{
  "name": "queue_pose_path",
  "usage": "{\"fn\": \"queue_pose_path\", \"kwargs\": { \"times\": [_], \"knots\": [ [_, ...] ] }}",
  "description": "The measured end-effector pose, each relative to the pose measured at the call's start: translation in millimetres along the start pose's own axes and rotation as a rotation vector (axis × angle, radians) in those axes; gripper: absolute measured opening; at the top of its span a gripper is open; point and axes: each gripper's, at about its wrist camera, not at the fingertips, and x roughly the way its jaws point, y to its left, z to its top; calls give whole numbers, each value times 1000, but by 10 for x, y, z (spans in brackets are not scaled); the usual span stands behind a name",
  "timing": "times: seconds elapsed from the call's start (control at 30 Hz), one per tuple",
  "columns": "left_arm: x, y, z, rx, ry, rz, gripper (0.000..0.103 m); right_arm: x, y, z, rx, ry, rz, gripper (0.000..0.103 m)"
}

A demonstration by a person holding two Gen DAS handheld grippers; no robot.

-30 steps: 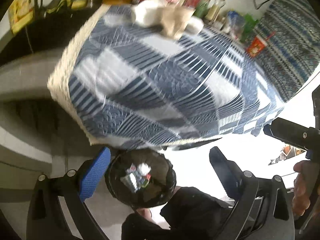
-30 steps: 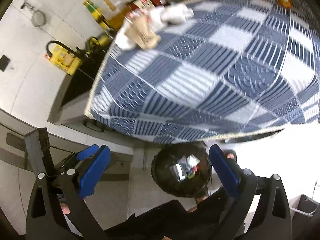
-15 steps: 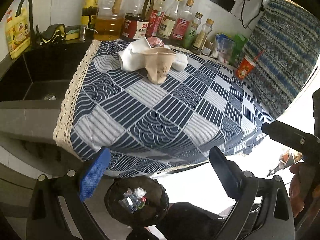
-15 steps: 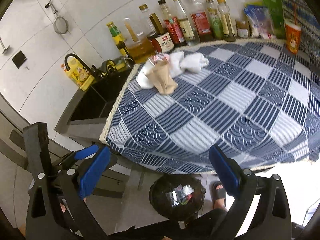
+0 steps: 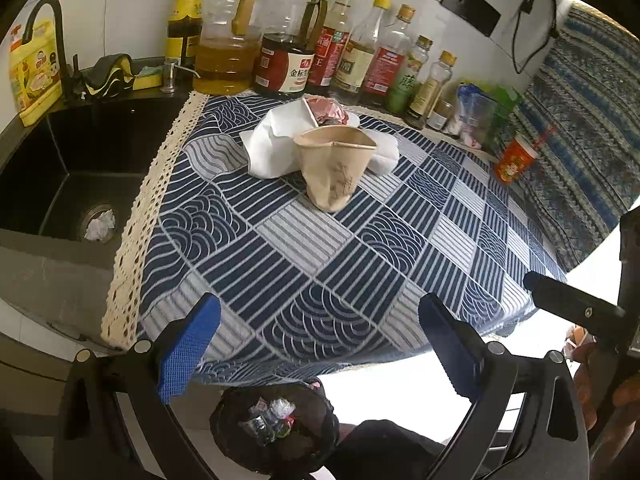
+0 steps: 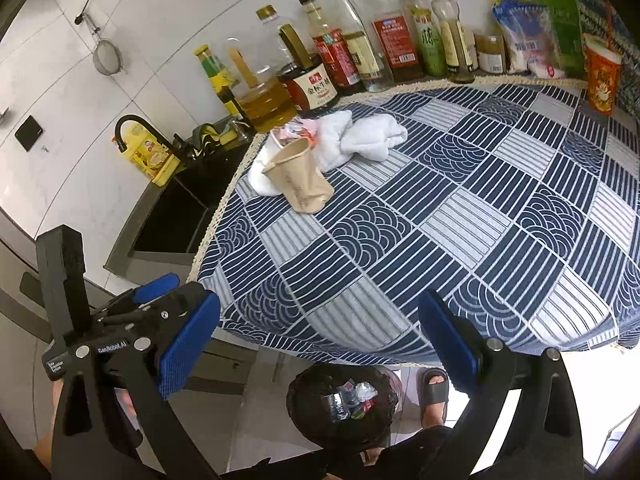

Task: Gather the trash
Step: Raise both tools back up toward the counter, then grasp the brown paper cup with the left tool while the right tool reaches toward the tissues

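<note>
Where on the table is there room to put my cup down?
The near half of the blue and white patterned tablecloth is bare, from the crushed brown paper cup down to the near edge. The right side up to the orange paper cup is bare too. It is crowded along the row of sauce bottles and around the white crumpled napkins.

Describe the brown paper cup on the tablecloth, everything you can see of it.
The paper cup is tan, thin and crumpled, its rim bent out of round and faint dark print on its side. It looks empty. It stands tilted on the blue patterned tablecloth, mouth up, towards the sink end. White tissues lie against it behind, with a pink wrapper beyond. Neither gripper touches it.
</note>
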Motion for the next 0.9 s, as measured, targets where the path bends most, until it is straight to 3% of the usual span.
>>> {"fn": "queue_pose_path", "kwargs": {
  "times": [0.4, 0.9],
  "knots": [
    [593, -210, 518, -11, 33, -5, 96, 133, -533, 415, -15, 2, -21, 98],
    [1267, -180, 991, -101, 56, 92, 95, 453, -1060, 823, -6, 44, 37, 98]
  ]
}}
